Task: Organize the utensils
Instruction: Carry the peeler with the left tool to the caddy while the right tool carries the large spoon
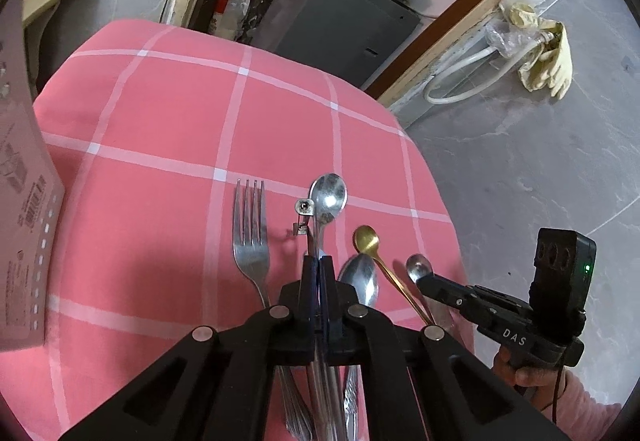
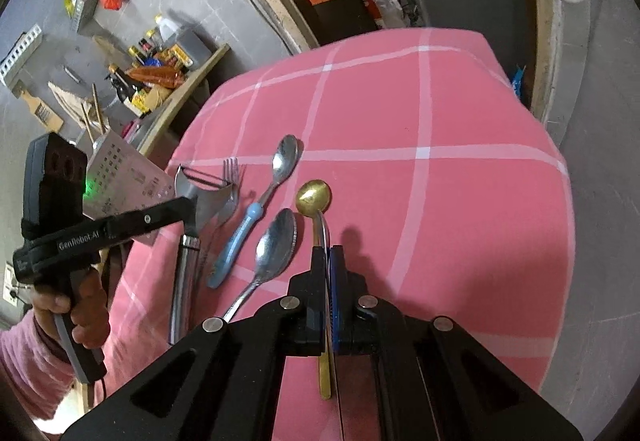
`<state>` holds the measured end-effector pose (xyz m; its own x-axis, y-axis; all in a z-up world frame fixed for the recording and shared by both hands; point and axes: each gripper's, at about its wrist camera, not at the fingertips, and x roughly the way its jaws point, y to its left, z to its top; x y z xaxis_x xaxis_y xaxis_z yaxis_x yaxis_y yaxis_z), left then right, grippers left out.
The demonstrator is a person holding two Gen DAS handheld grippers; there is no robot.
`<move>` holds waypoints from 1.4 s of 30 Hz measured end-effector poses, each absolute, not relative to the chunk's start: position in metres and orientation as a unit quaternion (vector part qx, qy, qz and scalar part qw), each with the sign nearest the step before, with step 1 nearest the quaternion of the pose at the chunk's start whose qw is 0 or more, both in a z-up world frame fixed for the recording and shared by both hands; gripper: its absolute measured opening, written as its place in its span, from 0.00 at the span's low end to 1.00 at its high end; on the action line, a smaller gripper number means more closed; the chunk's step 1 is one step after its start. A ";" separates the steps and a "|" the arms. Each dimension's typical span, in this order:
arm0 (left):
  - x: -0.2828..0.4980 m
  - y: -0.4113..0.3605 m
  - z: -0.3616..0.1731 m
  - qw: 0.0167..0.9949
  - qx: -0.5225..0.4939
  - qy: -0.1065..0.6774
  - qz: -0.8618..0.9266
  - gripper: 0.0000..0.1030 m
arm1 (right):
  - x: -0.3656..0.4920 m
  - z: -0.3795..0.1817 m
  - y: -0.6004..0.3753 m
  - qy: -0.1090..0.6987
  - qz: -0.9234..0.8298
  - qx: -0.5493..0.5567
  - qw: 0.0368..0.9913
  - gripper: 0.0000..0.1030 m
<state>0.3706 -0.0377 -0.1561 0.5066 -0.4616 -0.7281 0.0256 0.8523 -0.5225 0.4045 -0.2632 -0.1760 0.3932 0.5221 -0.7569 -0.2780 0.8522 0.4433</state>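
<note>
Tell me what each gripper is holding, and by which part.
The left gripper clamps the peeler at its neck, just under the blade. The right gripper grips a small spoon by its stem, just behind the bowl.

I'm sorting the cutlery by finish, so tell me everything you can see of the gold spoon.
The gold spoon is small, with a round brushed bowl and a thin straight handle, metal by its look. The right claw is shut on the handle just behind the bowl, which sticks out ahead of the fingers, face up; the handle's end runs back beneath the claw. It hangs over the pink checked cloth, right of a larger silver spoon. Whether it still touches the cloth is unclear.
</note>
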 end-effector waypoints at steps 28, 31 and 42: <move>0.288 0.072 -0.007 0.909 -0.226 0.317 -0.145 0.02 | 0.358 -0.032 -0.170 0.279 0.283 0.228 0.889 0.02; 0.280 0.095 0.012 0.919 -0.221 0.299 -0.132 0.02 | 0.362 -0.021 -0.145 0.258 0.304 0.254 0.881 0.02; 0.272 0.166 0.046 0.944 -0.221 0.240 -0.057 0.02 | 0.389 -0.015 -0.052 0.196 0.373 0.325 0.847 0.02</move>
